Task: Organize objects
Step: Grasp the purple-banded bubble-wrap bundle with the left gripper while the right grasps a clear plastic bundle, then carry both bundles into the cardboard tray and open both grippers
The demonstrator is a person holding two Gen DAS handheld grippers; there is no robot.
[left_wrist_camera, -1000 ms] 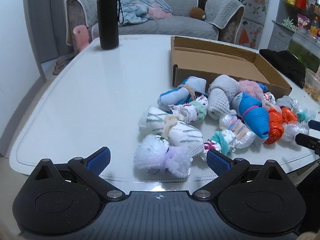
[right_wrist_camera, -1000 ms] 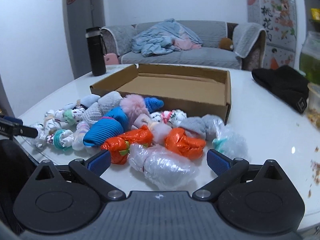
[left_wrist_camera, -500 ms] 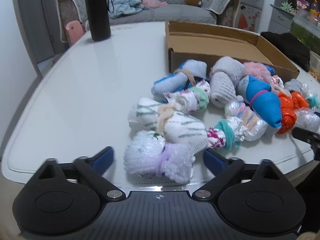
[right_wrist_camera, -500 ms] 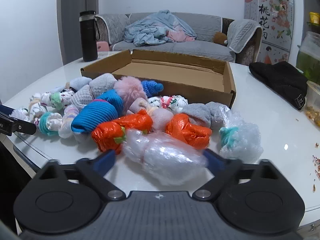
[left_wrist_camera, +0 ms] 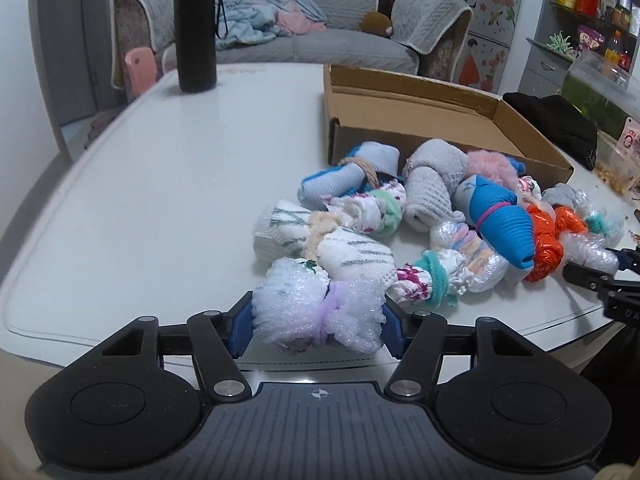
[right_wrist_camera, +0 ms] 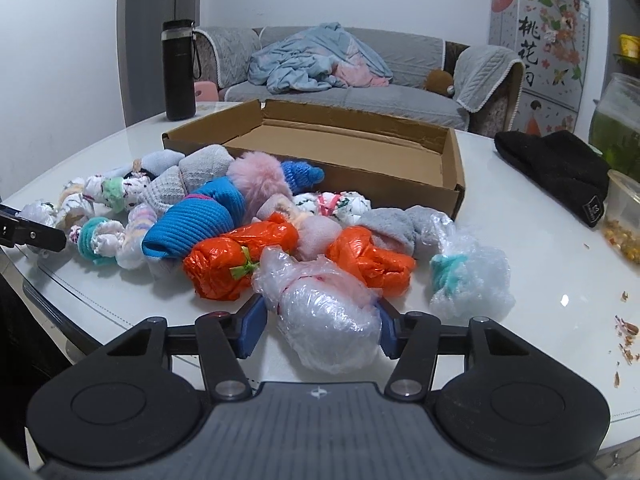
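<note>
Left wrist: gripper point(left_wrist_camera: 318, 326) closing around bubble-wrap bundle point(left_wrist_camera: 318, 312).

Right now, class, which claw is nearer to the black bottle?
Left. The left claw, closing around a bubble-wrap bundle, sits on the bottle's side of the pile; the right claw is at the far end, beyond the orange bundles.
</note>
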